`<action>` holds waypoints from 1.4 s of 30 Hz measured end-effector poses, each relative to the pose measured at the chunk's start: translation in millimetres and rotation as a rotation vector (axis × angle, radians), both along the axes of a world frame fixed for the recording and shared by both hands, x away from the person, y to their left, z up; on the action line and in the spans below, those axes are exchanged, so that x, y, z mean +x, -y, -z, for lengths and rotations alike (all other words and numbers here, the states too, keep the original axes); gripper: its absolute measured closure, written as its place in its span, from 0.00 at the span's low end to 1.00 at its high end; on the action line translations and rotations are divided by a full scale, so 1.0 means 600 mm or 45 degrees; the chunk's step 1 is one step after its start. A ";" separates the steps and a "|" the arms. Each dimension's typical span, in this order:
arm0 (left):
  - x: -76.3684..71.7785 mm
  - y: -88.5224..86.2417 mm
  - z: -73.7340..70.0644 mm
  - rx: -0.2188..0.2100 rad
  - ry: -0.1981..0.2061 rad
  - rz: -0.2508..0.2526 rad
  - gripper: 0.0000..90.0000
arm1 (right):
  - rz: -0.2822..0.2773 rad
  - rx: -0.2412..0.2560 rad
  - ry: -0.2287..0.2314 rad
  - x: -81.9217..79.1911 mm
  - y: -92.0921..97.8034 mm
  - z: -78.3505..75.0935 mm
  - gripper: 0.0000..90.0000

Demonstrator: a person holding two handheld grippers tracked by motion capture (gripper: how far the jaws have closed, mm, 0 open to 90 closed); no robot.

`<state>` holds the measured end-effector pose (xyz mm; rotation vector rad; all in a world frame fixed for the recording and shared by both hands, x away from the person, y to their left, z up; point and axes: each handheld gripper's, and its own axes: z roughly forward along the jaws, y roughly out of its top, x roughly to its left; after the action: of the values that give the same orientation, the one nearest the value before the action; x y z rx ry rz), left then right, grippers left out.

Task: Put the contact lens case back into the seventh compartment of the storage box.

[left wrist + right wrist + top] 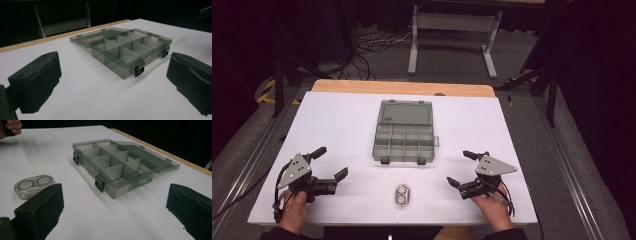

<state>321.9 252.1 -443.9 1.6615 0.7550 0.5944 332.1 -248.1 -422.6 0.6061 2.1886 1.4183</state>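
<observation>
A: What colour is the organizer box (pixel 404 137) showing?
B: It is showing a smoky, see-through grey, lid and dividers alike, and its two latches (pixel 99 183) are reading black.
A: And the table (pixel 337 125) under it?
B: The top is looking plain white, with a light wood strip (pixel 402 88) running along the far edge.
A: The little contact lens case (pixel 402 195)?
B: It is appearing clear, with two pale whitish round wells.
A: The grippers?
B: The left gripper (pixel 331 162) and right gripper (pixel 460 168) are both showing black jaws, each carrying a light grey triangular plate.
A: The floor (pixel 452 65)?
B: It is looking grey, with yellow-and-black striped tape (pixel 266 90) at the left.
</observation>
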 end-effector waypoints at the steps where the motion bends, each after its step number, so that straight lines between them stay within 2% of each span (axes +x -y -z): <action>1: 0.000 0.000 0.000 0.000 0.000 0.000 0.00 | 0.000 0.000 0.000 0.000 0.000 0.000 0.02; 4: 0.000 -0.001 -0.001 -0.024 -0.013 -0.005 0.00 | -0.005 -0.008 0.000 -0.001 -0.002 0.000 0.02; 12: -0.001 -0.003 -0.002 -0.002 -0.016 0.004 0.00 | -0.012 -0.015 -0.010 0.001 -0.004 0.000 0.02; 17: -0.001 -0.005 -0.002 -0.014 -0.013 0.025 0.00 | -0.020 -0.022 -0.010 0.001 -0.007 -0.001 0.02; 26: -0.001 -0.006 -0.003 0.002 -0.017 0.014 0.00 | -0.033 -0.034 -0.028 0.004 -0.013 -0.004 0.02; 33: -0.001 -0.007 -0.003 0.006 -0.017 0.012 0.00 | -0.094 -0.065 -0.062 0.014 -0.041 -0.015 0.01; 42: -0.001 -0.007 -0.004 0.018 -0.019 0.015 0.00 | -0.133 -0.090 -0.066 0.023 -0.064 -0.029 0.01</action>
<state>321.5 256.5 -441.6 1.6839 0.7532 0.5808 345.7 -210.0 -405.2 0.5160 2.3306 1.3848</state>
